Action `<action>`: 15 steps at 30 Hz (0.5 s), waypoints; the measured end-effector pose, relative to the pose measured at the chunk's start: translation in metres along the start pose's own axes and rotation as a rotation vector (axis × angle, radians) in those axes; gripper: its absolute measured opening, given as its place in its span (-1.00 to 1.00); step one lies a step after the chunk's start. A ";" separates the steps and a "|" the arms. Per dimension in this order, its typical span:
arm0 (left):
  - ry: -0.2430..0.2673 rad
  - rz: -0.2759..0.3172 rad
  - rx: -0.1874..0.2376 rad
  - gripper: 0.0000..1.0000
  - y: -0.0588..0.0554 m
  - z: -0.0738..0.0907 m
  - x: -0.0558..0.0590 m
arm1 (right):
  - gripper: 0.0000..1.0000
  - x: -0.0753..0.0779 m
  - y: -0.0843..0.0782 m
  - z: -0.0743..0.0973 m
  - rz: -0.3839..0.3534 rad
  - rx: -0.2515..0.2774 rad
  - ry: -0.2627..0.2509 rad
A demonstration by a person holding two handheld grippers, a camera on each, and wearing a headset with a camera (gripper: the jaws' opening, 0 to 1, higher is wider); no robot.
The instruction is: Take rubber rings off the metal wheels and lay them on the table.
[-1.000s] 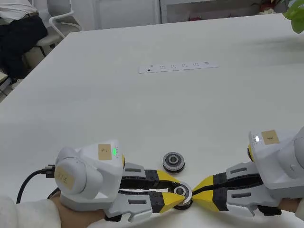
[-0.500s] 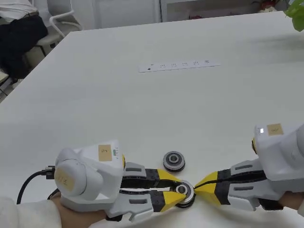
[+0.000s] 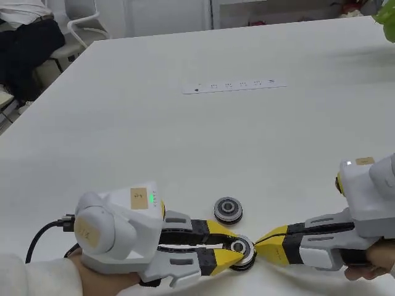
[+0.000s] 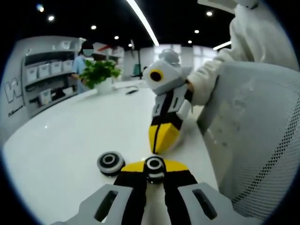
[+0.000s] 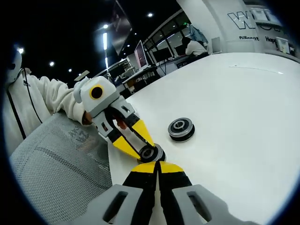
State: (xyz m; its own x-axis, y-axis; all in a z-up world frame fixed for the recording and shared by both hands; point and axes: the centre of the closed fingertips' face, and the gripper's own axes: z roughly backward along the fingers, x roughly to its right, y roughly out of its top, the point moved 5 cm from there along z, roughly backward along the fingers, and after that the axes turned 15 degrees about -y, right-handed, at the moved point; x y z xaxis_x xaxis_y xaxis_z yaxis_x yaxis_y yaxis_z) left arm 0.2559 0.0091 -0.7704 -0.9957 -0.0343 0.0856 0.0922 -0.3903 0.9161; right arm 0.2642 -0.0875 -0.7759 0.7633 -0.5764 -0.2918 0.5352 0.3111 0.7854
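Metal wheel (image 3: 241, 248) is sitting low in the head view, right of centre, just above the white table (image 3: 185, 142), and the left gripper (image 3: 229, 250) is reaching in from the lower left, its yellow jaws pinching it from both sides. It is a flat disc with no real long side. Its round face and shiny hub are pointing up at the headset, tipping a touch toward the right.

Coming in from the lower right, the right gripper (image 3: 260, 244) is holding its jaws pressed together, with the yellow tip touching the wheel's right edge. Whether any rubber is caught between them, I cannot tell.

Second wheel (image 3: 228, 208) is lying flat on the table just beyond the held one and apart from it, hub hole facing up. Farther up the table a white power strip (image 3: 234, 85) is running left to right.

Left gripper view is putting the clamped wheel bottom centre between its own jaws, and it is adding the right gripper's tip pointing down at the wheel, a grey mesh chair (image 4: 253, 140) on the right and a potted plant (image 4: 99, 71) upper left.

Right gripper view is giving the side-on look: the black rubber ring (image 5: 182, 136) is wrapping the second wheel's rim, right of centre.
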 end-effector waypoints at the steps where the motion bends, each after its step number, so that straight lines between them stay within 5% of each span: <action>1: 0.000 0.000 -0.001 -0.74 0.000 0.000 0.000 | -1.00 0.000 0.000 0.000 -0.002 -0.001 0.000; 15: -0.005 -0.003 0.000 -0.74 0.000 0.000 0.001 | -1.00 -0.001 0.004 0.001 -0.021 0.006 0.015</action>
State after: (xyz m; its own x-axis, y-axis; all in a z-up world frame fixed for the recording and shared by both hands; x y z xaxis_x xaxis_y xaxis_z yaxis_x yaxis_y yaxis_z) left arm 0.2554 0.0085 -0.7702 -0.9960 -0.0281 0.0847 0.0890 -0.3900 0.9165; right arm 0.2652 -0.0863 -0.7714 0.7572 -0.5714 -0.3164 0.5491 0.2947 0.7821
